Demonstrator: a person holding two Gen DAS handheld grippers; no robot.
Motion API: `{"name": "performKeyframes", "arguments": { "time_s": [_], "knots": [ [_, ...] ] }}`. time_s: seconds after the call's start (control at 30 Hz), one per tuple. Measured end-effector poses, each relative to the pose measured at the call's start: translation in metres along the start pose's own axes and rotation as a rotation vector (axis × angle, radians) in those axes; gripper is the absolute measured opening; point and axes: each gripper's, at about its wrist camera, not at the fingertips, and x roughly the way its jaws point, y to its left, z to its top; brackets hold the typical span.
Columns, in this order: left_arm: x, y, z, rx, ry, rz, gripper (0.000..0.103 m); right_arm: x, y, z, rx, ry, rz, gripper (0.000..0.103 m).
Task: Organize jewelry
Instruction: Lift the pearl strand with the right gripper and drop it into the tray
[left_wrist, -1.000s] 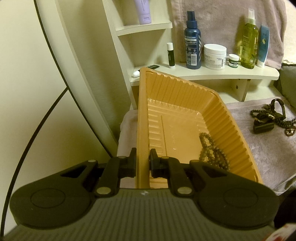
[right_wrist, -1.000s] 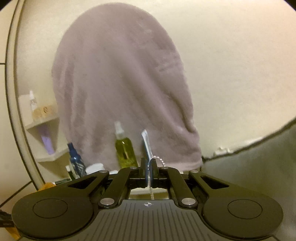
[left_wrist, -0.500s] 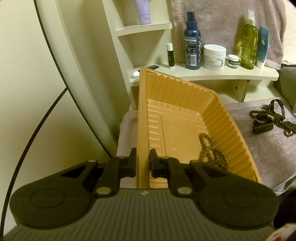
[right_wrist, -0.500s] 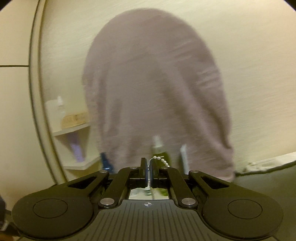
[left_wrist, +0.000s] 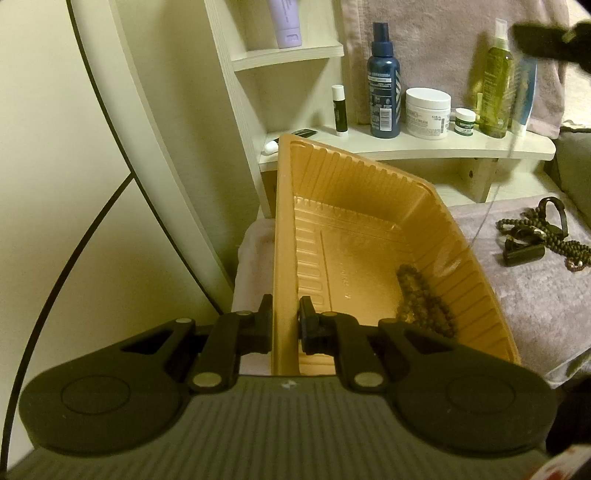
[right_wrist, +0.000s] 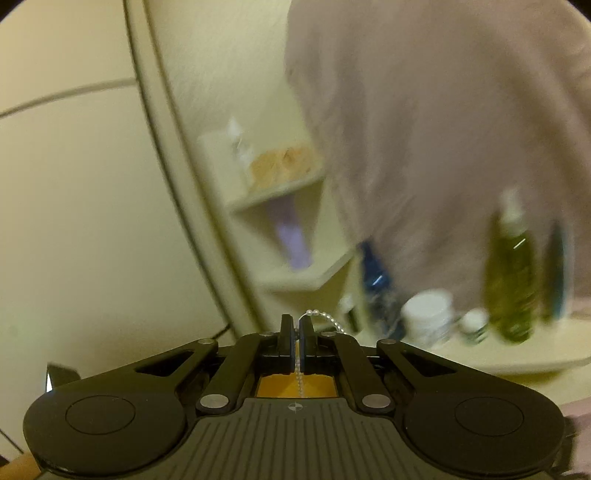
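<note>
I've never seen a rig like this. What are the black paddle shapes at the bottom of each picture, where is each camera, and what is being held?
No robot here: a person carries a handheld two-finger gripper in each hand, with a wide-angle camera looking forward along its fingers. The black shapes are the grippers themselves.

In the left view, the left gripper is shut on the rim of a ribbed orange plastic tray, which holds a brown bead bracelet. More dark jewelry lies on the grey towel beside it.

In the blurred right view, the right gripper pinches a thin pearly white bead chain. Toiletry bottles stand on a white shelf behind.
</note>
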Motion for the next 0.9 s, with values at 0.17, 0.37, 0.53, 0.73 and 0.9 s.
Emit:
{"name": "performKeyframes", "arguments": {
  "time_s": [0.17, 0.37, 0.53, 0.73, 0.9],
  "knots": [
    [0.0, 0.0, 0.0, -0.003, 0.0, 0.0, 0.012, 0.045, 0.006, -0.036, -0.007, 0.141, 0.033, 0.002],
    [0.0, 0.0, 0.0, -0.003, 0.0, -0.003, 0.012, 0.069, 0.004, -0.082, -0.012, 0.32, 0.052, 0.002],
    [0.0, 0.001, 0.0, -0.004, 0.0, -0.002, 0.012, 0.062, 0.003, -0.099, -0.014, 0.365, 0.042, 0.005],
    [-0.001, 0.001, -0.001, -0.003, -0.001, -0.002, 0.012, 0.046, -0.001, -0.093, -0.012, 0.303, 0.0, 0.06],
    [0.0, 0.001, -0.001, 0.002, -0.001, -0.001, 0.012, 0.019, -0.01, -0.085, 0.001, 0.231, -0.074, 0.06]
  ]
}}
